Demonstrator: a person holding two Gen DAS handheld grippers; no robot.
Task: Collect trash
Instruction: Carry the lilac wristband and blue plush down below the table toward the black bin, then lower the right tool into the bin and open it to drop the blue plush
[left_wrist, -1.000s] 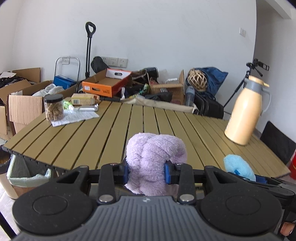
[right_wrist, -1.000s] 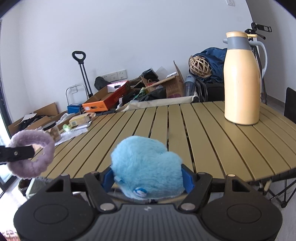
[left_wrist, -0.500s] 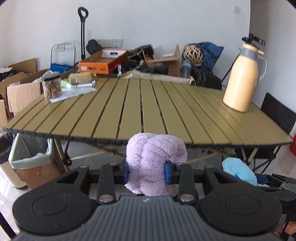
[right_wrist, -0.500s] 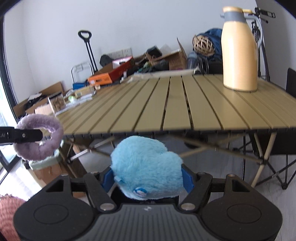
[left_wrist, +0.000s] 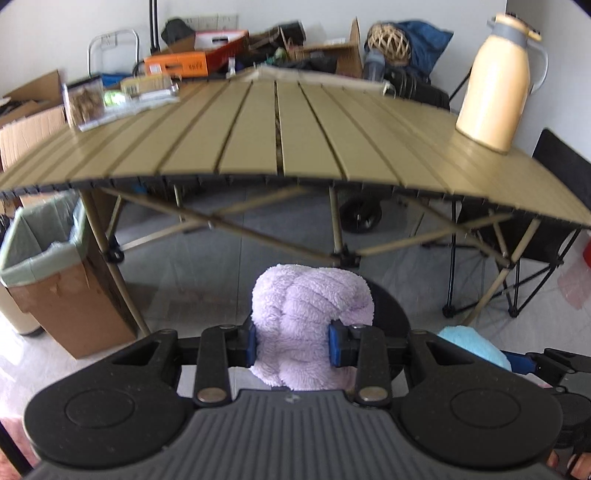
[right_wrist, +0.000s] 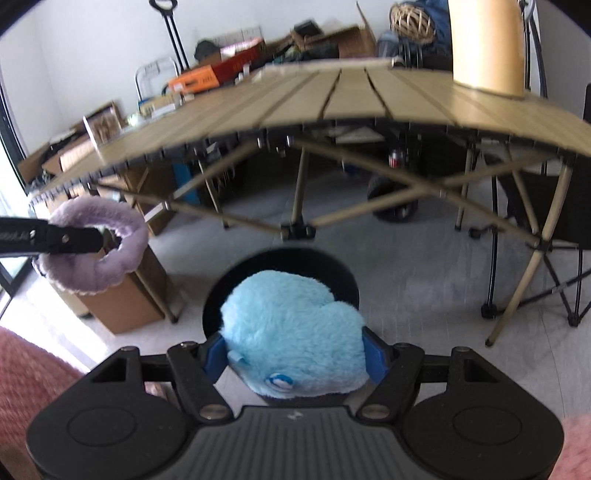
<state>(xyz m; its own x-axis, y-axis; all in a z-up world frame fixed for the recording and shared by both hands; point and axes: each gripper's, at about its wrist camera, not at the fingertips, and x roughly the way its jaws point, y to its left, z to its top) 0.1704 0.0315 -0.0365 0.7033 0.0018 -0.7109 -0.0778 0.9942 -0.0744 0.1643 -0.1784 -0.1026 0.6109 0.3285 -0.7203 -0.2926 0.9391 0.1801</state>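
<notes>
1. The left tongs are closed on a fluffy lilac fabric ring; both blue pads press into its pile, with the opening narrow.
2. In the right wrist view, the lilac ring appears as a soft loop hanging off a black finger at the left edge, in front of a brown cardboard box.
3. The right tongs are closed on a fluffy light-blue plush item, a wider thing; the blue pads sit against its two sides, with the opening moderately wide.
4. The light-blue plush bears a small round blue-and-white patch on its near side.
5. In the left wrist view, the light-blue plush shows low at the right, beside the lilac ring.
6. Both held items are below the level of the olive slatted folding bench, on its near side, above the grey floor.
7. A round black object lies directly behind the light-blue plush; its nature cannot be determined.
8. A brown cardboard box lined with a pale green bag stands on the floor at the left end of the bench.
9. A cream insulated jug with a grey lid stands upright on the bench at the right.
10. A clear jar of brown contents stands on the bench at the far left, on a sheet of paper.
</notes>
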